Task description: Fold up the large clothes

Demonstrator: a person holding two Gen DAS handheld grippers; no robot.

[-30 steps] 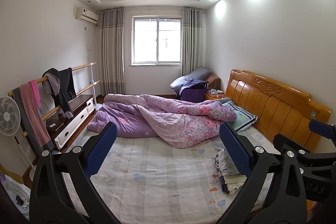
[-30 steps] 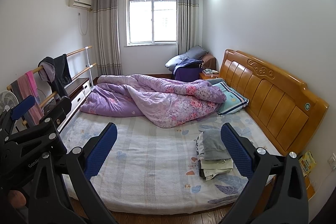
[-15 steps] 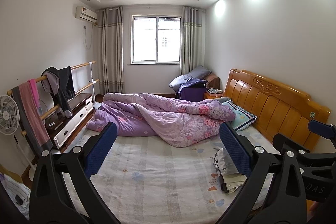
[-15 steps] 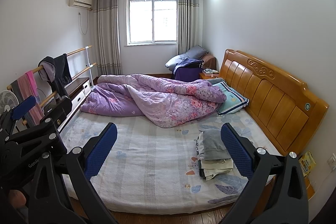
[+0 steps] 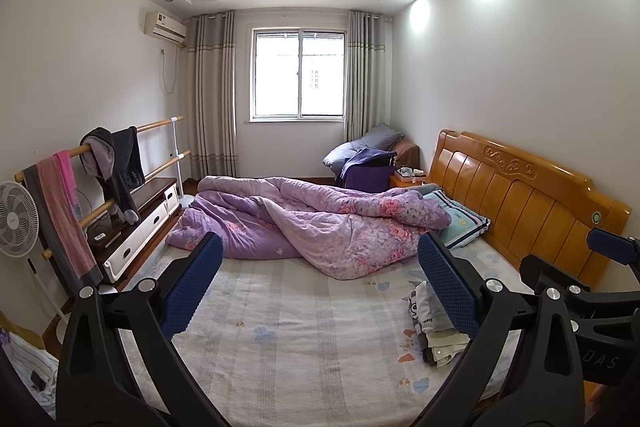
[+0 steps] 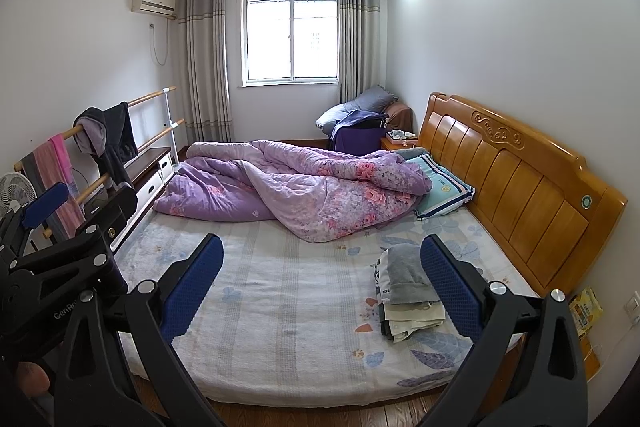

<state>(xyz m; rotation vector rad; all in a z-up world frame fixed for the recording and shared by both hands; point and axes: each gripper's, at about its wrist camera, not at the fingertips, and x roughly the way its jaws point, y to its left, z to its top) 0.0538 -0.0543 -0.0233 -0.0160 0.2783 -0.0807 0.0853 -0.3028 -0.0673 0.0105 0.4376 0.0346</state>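
A stack of folded clothes [image 6: 408, 291] with a grey piece on top lies on the bed's right side, near the headboard; in the left wrist view the stack [image 5: 432, 331] sits partly behind my right-hand finger. My left gripper [image 5: 320, 283] hangs open above the bed's near half, holding nothing. My right gripper [image 6: 320, 281] is open too, over the foot of the bed, empty. The left gripper [image 6: 60, 227] also shows at the left edge of the right wrist view. Dark and pink garments [image 5: 116, 167] hang on a wooden rail at the left.
A rumpled purple floral quilt [image 5: 312, 223] covers the far half of the bed [image 6: 288, 315], with a pillow [image 6: 444, 191] by the wooden headboard [image 6: 520, 179]. A fan [image 5: 16, 219] and low cabinet [image 5: 140, 223] stand left. Bedding is piled on a chair [image 5: 372, 155] under the window.
The left wrist view has tilted slightly upward, so the room sits a little lower in frame. Both grippers stay open and the clothes stack has not moved.
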